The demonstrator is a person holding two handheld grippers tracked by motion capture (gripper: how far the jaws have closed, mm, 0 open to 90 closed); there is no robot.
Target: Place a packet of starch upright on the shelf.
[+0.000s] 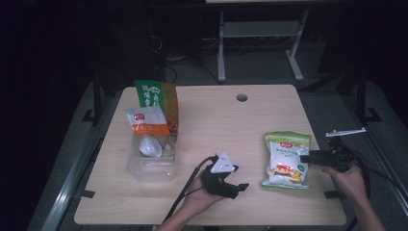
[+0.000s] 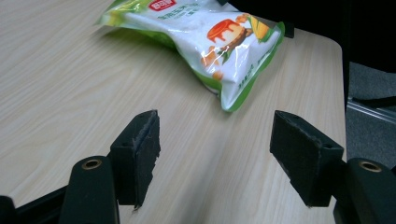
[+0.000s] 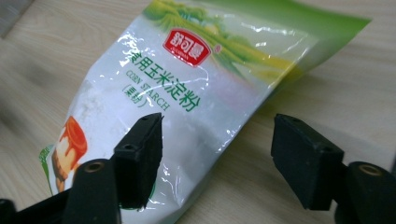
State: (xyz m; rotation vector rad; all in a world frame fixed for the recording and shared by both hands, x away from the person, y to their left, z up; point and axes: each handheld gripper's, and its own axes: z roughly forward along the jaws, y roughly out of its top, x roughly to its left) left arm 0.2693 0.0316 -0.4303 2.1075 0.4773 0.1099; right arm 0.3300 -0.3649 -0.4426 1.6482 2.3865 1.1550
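A white and green corn starch bag (image 1: 286,159) lies flat on the right part of the wooden table (image 1: 216,120). My right gripper (image 1: 306,157) comes in from the right at the bag's right edge. In the right gripper view it (image 3: 217,154) is open: one jaw hovers over the bag (image 3: 187,93), the other over bare wood, and neither pad presses on it. My left gripper (image 1: 239,179) rests low near the table's front, left of the bag, pointing towards it. It (image 2: 215,154) is open with only wood between its jaws, and the bag (image 2: 201,32) lies ahead.
A clear plastic bin (image 1: 139,168) stands at the left with a white and orange pouch (image 1: 146,122) and a tall green and orange packet (image 1: 156,96) in it. A round cable hole (image 1: 242,97) sits near the table's far edge. Dark floor and metal stands surround the table.
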